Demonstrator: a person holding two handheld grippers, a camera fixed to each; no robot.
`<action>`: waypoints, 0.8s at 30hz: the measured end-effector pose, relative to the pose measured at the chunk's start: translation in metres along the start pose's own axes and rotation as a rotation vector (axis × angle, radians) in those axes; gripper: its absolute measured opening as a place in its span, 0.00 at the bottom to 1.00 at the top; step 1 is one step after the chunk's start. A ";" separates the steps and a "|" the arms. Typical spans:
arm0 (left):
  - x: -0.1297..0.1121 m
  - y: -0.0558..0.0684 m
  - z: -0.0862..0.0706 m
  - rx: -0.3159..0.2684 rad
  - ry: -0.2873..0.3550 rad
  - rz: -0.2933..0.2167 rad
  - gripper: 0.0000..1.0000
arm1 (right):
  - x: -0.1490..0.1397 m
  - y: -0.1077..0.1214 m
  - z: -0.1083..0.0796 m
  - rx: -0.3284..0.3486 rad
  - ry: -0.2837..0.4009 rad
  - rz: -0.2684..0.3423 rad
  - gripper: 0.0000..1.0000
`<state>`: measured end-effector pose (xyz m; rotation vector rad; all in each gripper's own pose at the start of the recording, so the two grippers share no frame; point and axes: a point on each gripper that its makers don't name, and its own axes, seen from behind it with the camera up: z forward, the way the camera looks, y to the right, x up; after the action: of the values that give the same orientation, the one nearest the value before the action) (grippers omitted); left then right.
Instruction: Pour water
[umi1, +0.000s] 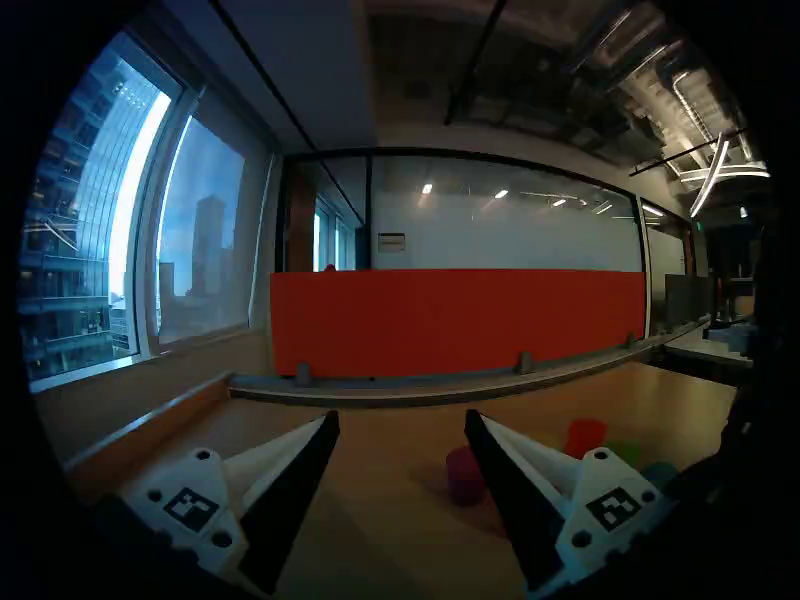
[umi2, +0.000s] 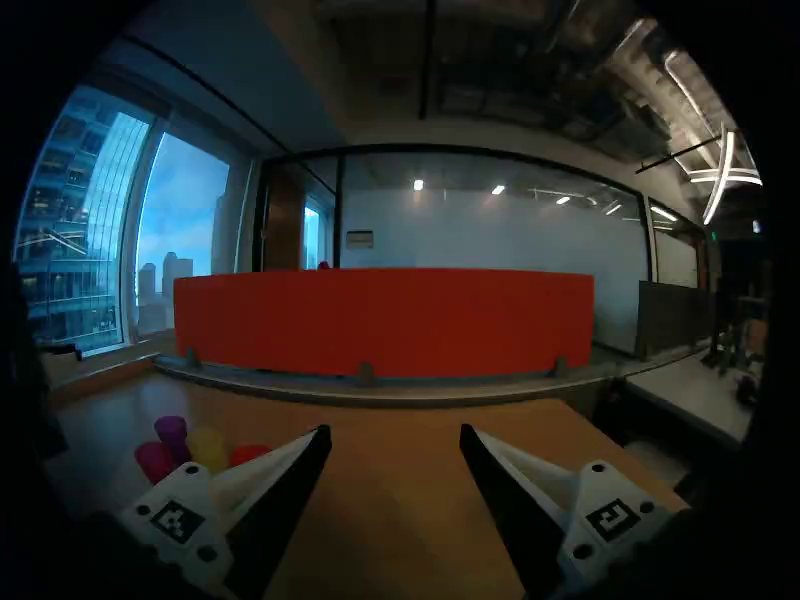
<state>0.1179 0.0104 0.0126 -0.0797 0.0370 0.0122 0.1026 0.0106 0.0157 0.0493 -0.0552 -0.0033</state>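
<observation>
In the left gripper view, my left gripper hangs open over a wooden table, nothing between its fingers. Just past its right finger stand a magenta cup, a red cup, a green cup and a blue cup. In the right gripper view, my right gripper is open and holds nothing. A purple cup, a magenta cup, a yellow cup and a red cup cluster at its lower left, partly behind its left finger.
A red divider panel stands along the table's far edge on a grey rail. Large windows line the left wall. Another desk sits to the right, beyond the table's edge.
</observation>
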 end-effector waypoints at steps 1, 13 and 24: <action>0.005 0.000 0.001 -0.003 0.002 0.003 0.93 | 0.004 0.001 0.000 0.001 0.000 0.002 1.00; 0.057 -0.003 0.014 -0.032 -0.001 0.006 0.93 | 0.046 0.008 0.003 0.018 -0.002 0.017 1.00; 0.069 0.019 0.018 -0.134 -0.023 0.005 0.93 | 0.049 0.001 0.004 0.073 -0.033 0.017 1.00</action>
<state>0.1876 0.0313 0.0262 -0.2130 0.0131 0.0208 0.1516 0.0112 0.0221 0.1214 -0.0884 0.0152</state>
